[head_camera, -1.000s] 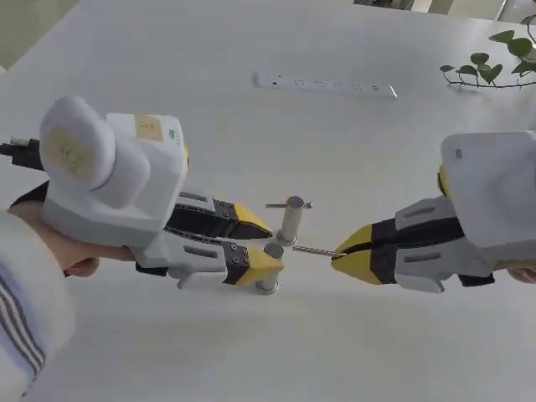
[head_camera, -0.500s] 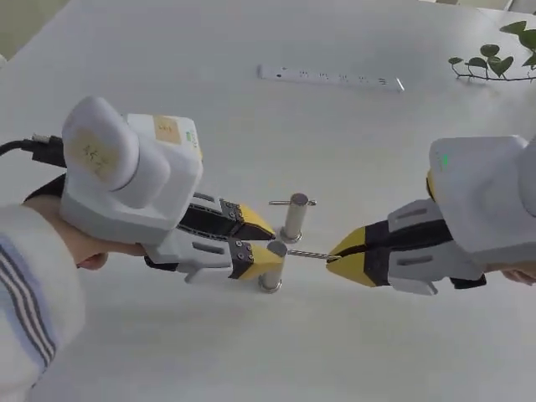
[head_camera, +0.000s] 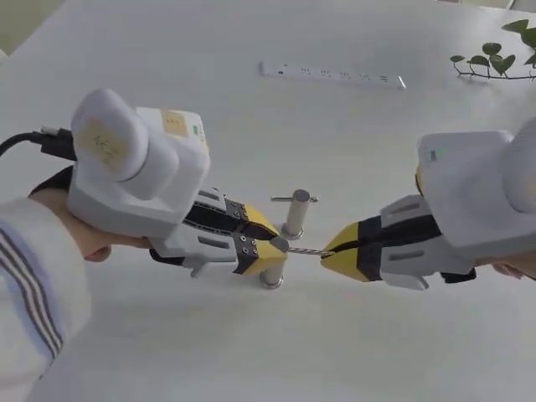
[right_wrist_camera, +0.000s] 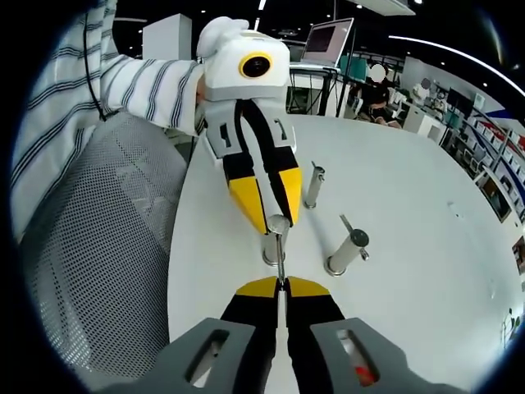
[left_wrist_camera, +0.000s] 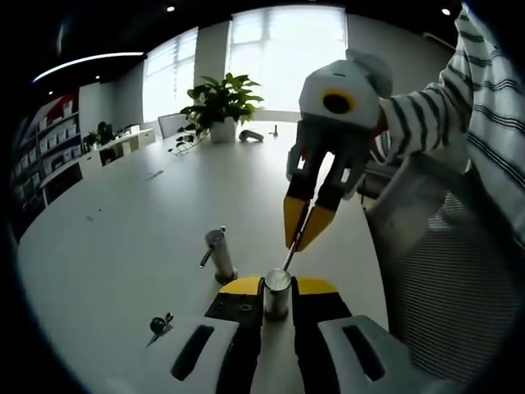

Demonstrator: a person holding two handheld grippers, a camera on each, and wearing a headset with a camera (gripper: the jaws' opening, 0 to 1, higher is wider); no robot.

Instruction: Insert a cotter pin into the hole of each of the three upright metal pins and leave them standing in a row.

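My left fingers (head_camera: 265, 261) clench the upright pin (head_camera: 277, 246) on the counter (head_camera: 251, 109). My right fingers (head_camera: 350, 241) pinch the cotter (head_camera: 306, 250), tip at the pin. Thin, stiff, probably slippery, so I'd grip its rear end firmly.

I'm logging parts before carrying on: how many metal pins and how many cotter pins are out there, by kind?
Upright cylindrical steel pins: 3, one in the left claw, two standing free.
Thin wire cotter pins I can make out: 2, one through a free pin, one in the right claw.
Total: 5.
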